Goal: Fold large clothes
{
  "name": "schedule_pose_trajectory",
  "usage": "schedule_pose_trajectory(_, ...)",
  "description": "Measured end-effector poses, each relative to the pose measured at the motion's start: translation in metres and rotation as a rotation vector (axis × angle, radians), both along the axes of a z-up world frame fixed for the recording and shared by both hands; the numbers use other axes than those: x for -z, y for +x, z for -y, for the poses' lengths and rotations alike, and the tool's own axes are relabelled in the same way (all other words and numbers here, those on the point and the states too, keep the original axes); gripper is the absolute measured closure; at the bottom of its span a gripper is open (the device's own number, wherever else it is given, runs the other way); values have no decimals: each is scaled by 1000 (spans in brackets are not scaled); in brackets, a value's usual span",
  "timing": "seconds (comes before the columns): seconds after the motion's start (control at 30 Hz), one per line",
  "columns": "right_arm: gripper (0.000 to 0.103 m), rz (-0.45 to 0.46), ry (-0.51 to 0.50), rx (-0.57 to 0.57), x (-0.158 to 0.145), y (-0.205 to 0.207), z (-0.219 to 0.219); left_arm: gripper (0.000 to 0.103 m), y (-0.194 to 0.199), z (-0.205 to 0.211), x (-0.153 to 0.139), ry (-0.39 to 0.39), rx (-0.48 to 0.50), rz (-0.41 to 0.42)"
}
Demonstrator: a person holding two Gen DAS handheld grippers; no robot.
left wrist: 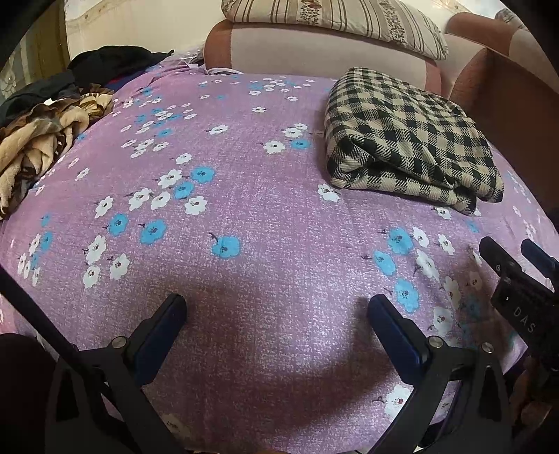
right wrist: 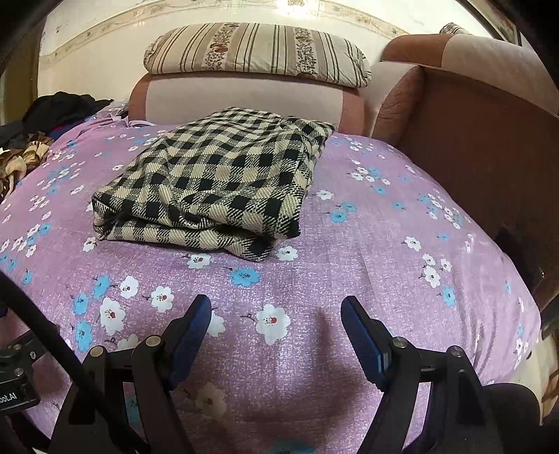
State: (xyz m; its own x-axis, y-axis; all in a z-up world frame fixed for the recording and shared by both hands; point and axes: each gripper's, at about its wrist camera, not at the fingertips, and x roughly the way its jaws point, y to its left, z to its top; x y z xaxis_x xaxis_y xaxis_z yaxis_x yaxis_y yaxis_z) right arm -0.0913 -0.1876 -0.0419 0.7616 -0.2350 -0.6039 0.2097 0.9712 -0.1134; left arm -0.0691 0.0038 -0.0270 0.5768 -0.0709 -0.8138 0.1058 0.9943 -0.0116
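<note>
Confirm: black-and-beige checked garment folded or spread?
Folded. The black-and-beige checked garment lies as a compact stack; layered edges show along its near side.

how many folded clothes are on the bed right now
1: the checked garment lies folded on the purple floral sheet, ahead of both open grippers. The pile of clothes at the left edge is unfolded and may hide more.

warm, fairly dim indoor light falls from above; a glare spot burns on the wall (right wrist: 290, 8) at the top of the right wrist view. soft shadows pool on the bedsheet (left wrist: 244, 216) between each gripper's fingers. both views bulge strongly, with black corners. detail is sharp at the centre, and soft and smeared toward the rims.
</note>
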Motion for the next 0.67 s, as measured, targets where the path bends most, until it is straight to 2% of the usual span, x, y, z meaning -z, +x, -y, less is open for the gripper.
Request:
schedule_pose_trajectory(0.53,22,38,-42,-10,-7,-11,-10,0,-6,-3,-7,-33,2,8)
schedule_pose_trajectory(0.67,22,37,-39,-16,-7,-13,-11,0,-9,-4,-9,-17,-12,17)
